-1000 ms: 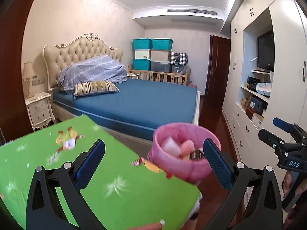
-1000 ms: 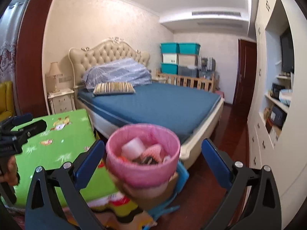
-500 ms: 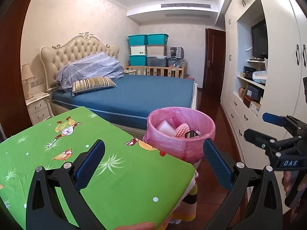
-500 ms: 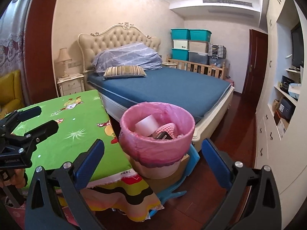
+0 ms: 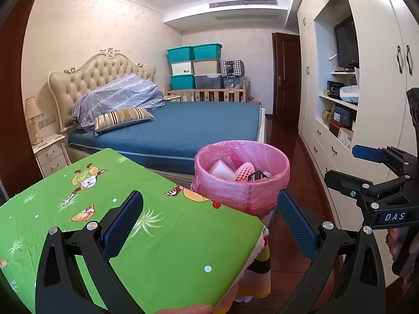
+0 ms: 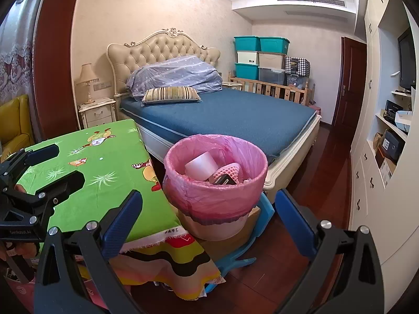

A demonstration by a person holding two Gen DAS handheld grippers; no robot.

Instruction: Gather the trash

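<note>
**Both grippers empty, trash bin full beside the table**

The left gripper (image 5: 209, 225) is held above the green tablecloth (image 5: 162, 238), with its two blue-padded fingers (image 5: 123, 225) wide apart and nothing between them. The right gripper (image 6: 209, 222) is also spread wide and holds nothing; it is over the corner of the table, where the cloth hangs down with striped colours. Each gripper shows in the other one's camera: the right one (image 5: 366, 172) at the right border of the left view, the left one (image 6: 49, 167) at the left border of the right view, above the cloth.

Just beside the table corner stands the trash bin (image 6: 217, 225), a light bucket lined with a pink plastic bag (image 6: 209, 196). It sits on a brown cardboard piece that lies on a blue plastic stool (image 6: 262, 217). Inside the bin lie a white roll (image 6: 201, 168), a pink foam net (image 6: 230, 170) and a small black packet (image 6: 226, 180).

Behind the bin is the bed (image 6: 235, 115) with a blue cover, a striped pillow (image 6: 170, 94) and a folded grey-blue quilt (image 6: 175, 74). Farther back, teal and white storage boxes (image 6: 259, 52) are stacked against the wall. A white wardrobe wall (image 5: 379, 83) with open shelves runs along the right side.
</note>
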